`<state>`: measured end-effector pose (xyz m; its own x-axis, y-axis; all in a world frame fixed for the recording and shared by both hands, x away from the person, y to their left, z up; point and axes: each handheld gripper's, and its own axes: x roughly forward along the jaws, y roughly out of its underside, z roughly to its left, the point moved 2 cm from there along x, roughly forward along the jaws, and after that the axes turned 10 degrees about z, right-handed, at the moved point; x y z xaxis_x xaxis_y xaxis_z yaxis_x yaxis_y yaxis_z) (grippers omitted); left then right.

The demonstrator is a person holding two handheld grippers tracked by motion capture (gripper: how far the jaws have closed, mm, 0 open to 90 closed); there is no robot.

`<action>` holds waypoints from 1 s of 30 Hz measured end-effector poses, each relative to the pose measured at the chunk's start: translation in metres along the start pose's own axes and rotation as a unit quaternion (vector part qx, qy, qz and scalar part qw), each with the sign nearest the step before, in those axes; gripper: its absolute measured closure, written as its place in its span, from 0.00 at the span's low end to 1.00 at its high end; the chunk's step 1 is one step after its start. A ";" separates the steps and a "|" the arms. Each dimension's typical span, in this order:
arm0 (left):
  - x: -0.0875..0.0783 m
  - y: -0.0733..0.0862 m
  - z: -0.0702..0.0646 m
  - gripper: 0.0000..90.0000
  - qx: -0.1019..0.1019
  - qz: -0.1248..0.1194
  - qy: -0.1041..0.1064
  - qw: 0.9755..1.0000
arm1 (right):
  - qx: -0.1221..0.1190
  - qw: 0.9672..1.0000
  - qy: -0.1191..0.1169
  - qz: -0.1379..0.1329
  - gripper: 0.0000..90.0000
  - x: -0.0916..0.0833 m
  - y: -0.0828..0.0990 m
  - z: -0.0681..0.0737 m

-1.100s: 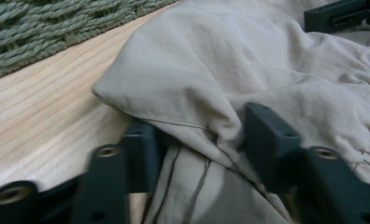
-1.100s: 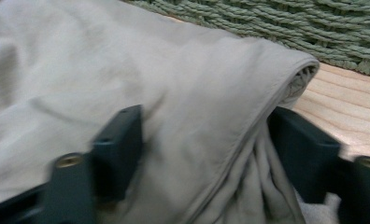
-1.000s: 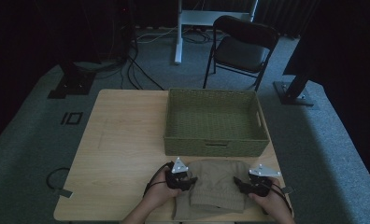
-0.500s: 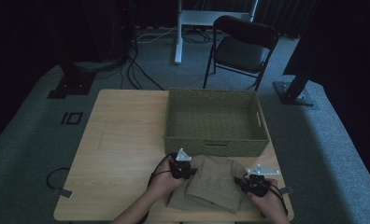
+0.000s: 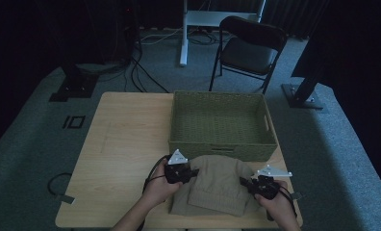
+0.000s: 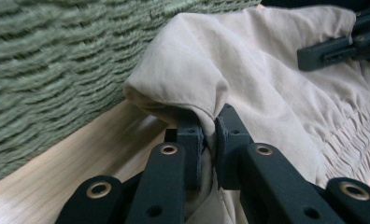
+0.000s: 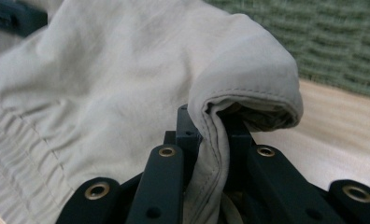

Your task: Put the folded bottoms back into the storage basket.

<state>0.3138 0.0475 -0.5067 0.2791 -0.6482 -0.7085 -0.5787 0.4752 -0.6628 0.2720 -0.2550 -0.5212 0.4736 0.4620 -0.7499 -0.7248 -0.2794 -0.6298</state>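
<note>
Work in hand: moving the folded beige garment (image 5: pixel 221 185) toward the basket (image 5: pixel 222 126), as I judge it.
Done: both edges are gripped. The left gripper (image 5: pixel 192 172) is clamped on the garment's left fold, cloth pinched between its jaws in the left gripper view (image 6: pixel 210 140). The right gripper (image 5: pixel 245 183) is clamped on the right hem, seen bunched between its jaws in the right gripper view (image 7: pixel 213 135). Both sets of jaws have just been closing, with cloth between them.
Left to do: lift it clear and set it in the basket; the gripped edges look raised, the rest seems to lie on the table (image 5: pixel 126 144).
Garment, place: at 6 o'clock on the table, just beside the basket's near wall, which stands at 12 o'clock from it.
Basket: woven green, nothing inside as far as I can see.
Counts: one garment, one basket, one table, two grippers, two hands, one folding chair (image 5: pixel 248 48) behind at 12 o'clock.
</note>
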 end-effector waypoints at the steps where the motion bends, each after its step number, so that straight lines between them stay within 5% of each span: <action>1: -0.003 -0.001 -0.001 0.93 0.003 -0.001 0.002 1.000 | -0.004 1.000 0.002 0.000 0.90 -0.002 -0.002 0.001; 14: -0.035 -0.019 -0.003 0.93 0.014 -0.050 -0.001 0.999 | -0.013 0.999 -0.009 -0.051 0.90 -0.030 -0.031 0.005; 30: -0.070 -0.052 -0.005 0.94 0.035 -0.067 -0.008 0.997 | -0.030 0.996 -0.017 -0.084 0.90 -0.056 -0.062 0.011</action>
<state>0.3207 0.0658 -0.4213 0.3638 -0.6994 -0.6152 -0.4810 0.4246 -0.7671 0.2856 -0.2543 -0.4381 0.5672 0.5351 -0.6261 -0.6048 -0.2454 -0.7576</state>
